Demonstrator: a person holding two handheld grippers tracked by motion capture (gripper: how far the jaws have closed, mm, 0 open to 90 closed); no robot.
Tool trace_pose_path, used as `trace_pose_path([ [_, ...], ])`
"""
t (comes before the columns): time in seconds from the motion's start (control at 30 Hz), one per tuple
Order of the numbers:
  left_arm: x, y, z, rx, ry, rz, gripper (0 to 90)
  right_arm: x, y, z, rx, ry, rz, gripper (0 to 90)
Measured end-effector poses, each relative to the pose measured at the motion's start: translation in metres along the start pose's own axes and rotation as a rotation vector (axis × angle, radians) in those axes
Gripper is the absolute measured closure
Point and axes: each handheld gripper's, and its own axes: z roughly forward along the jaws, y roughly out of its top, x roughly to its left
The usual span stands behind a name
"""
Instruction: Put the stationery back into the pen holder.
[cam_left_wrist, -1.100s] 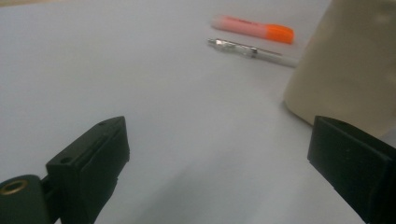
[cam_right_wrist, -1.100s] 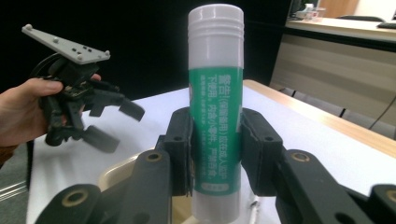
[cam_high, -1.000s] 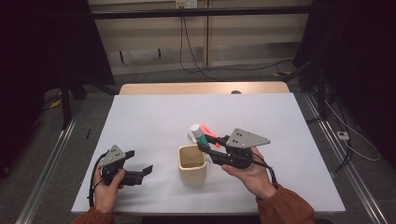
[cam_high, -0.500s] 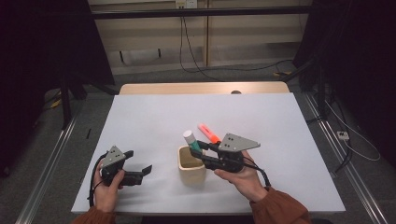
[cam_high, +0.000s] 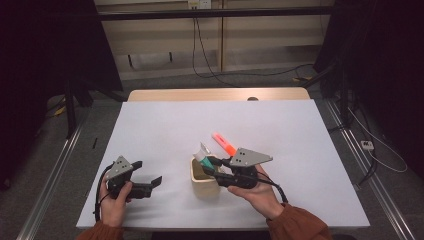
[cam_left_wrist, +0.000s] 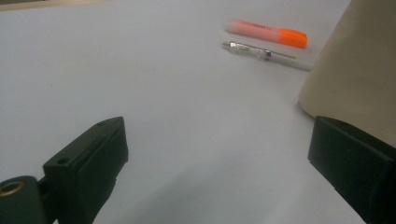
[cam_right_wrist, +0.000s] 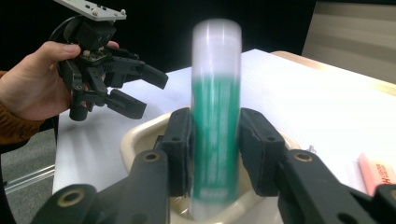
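My right gripper (cam_right_wrist: 215, 149) is shut on a green marker with a white cap (cam_right_wrist: 215, 107), held upright over the beige cup (cam_right_wrist: 140, 135). From above, the marker (cam_high: 203, 153) tilts at the cup (cam_high: 200, 184) rim beside the right gripper (cam_high: 214, 165). An orange highlighter (cam_high: 224, 144) lies on the white table behind the cup. My left gripper (cam_high: 149, 175) rests open at the table's front left, nothing between its jaws. In the left gripper view the open left gripper (cam_left_wrist: 224, 168) faces the cup (cam_left_wrist: 359, 79), the highlighter (cam_left_wrist: 268, 33) and a clear pen (cam_left_wrist: 266, 54).
The white table (cam_high: 300, 130) has free room at the back and on the right. The other hand with the left gripper (cam_right_wrist: 128, 86) appears at the upper left of the right gripper view. A wooden edge (cam_high: 215, 94) borders the far side.
My right gripper carried the green marker left and down, from beside the highlighter to over the cup's mouth. The left gripper stayed where it was.
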Motion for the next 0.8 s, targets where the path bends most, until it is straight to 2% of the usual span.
trace_pose_path([
  [0.07, 0.0, 0.0, 0.0, 0.0, 0.0, 0.001, 4.8, 0.0, 0.002, -0.001, -0.012, -0.008, -0.006, 53.0],
  [0.13, 0.0, 0.0, 0.0, 0.001, -0.002, 0.002, 4.8, 0.001, 0.003, -0.004, -0.025, -0.011, -0.022, 51.6],
  [0.23, 0.0, 0.0, 0.0, 0.001, -0.002, 0.002, 4.8, 0.001, 0.007, -0.006, -0.053, -0.004, -0.02, 44.0],
  [0.4, 0.0, 0.0, 0.0, 0.003, -0.004, 0.001, 4.8, -0.003, 0.014, -0.012, -0.07, -0.014, -0.014, 38.5],
  [0.73, 0.0, 0.0, 0.001, 0.006, -0.006, 0.008, 4.8, -0.019, 0.016, -0.021, -0.048, -0.097, 0.017, 27.1],
  [0.8, 0.0, 0.0, 0.001, 0.006, -0.005, 0.011, 4.8, -0.023, 0.017, -0.024, -0.042, -0.122, 0.024, 22.0],
])
